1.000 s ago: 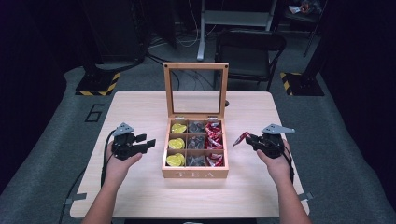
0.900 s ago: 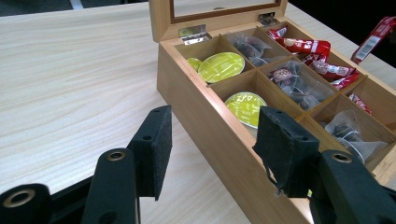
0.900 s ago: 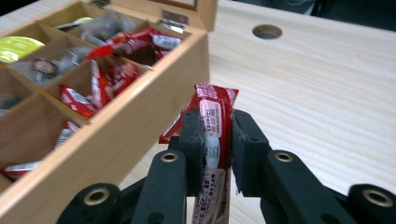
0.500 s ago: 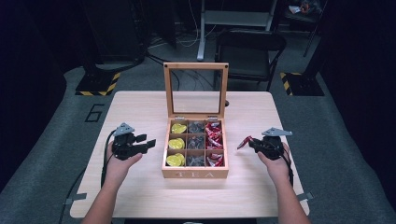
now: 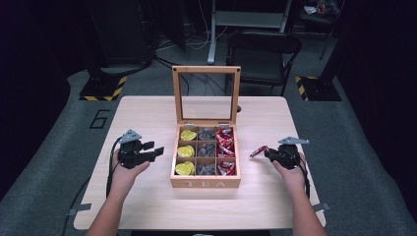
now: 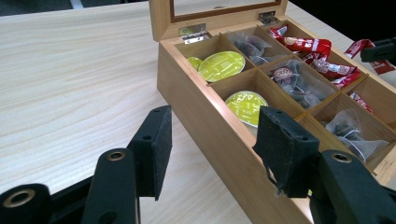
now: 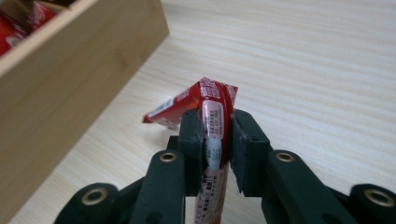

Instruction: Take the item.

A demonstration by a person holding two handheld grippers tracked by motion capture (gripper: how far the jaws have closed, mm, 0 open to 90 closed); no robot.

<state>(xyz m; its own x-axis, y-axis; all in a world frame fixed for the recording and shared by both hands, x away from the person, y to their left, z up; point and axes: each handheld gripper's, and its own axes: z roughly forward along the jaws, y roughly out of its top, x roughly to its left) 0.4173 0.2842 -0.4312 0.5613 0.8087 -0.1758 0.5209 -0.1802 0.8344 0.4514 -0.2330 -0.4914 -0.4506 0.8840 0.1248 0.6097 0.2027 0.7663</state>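
Observation:
A wooden tea box (image 5: 205, 183) stands mid-table with its glass lid (image 5: 206, 96) raised; yellow-green capsules (image 5: 186, 150), clear tea bags (image 5: 207, 149) and red sachets (image 5: 225, 145) fill its compartments. My right gripper (image 5: 268, 153) hovers low over the table to the box's right, shut on a red sachet (image 5: 258, 150) that sticks out toward the box. In the right gripper view the sachet (image 7: 212, 109) is pinched between the pads (image 7: 192, 135), with the box wall (image 7: 70, 70) at the left. My left gripper (image 5: 156, 152) rests left of the box, open and empty; its pads (image 6: 154, 149) frame the box's near corner (image 6: 219, 140).
The light wooden table (image 5: 147, 118) has bare room on both sides of the box and in front of it. A dark chair (image 5: 263, 54) and a metal stand (image 5: 246, 19) are behind the table's far edge. Black cables trail from both grippers.
My right gripper has sunk toward the table with the red sachet still in it. The left gripper has stayed where it was.

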